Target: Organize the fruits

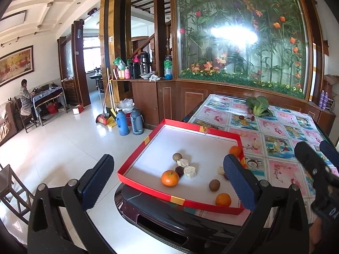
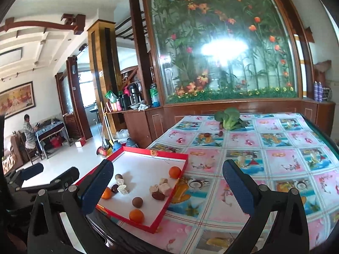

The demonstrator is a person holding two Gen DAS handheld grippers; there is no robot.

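Note:
A red-rimmed shallow tray (image 1: 135, 151) with a white floor sits at the table's near left corner; it also shows in the right wrist view (image 2: 182, 157). In it lie three oranges (image 1: 169, 177) (image 2: 136, 216), brown round fruits (image 1: 214, 184) (image 2: 137, 202), dark dates (image 2: 158, 195) and pale chunks (image 1: 190, 171) (image 2: 165, 188). My left gripper (image 1: 169, 187) is open and empty, hovering before the tray's near edge. My right gripper (image 2: 169, 189) is open and empty, above the table just right of the tray.
A broccoli head (image 2: 228, 117) and a few small fruits (image 2: 206, 135) lie at the table's far end on the floral tablecloth (image 2: 264, 169). A wooden cabinet with a glass flower panel (image 2: 222, 53) stands behind. Thermos flasks (image 1: 129, 122) and a broom stand on the tiled floor at left.

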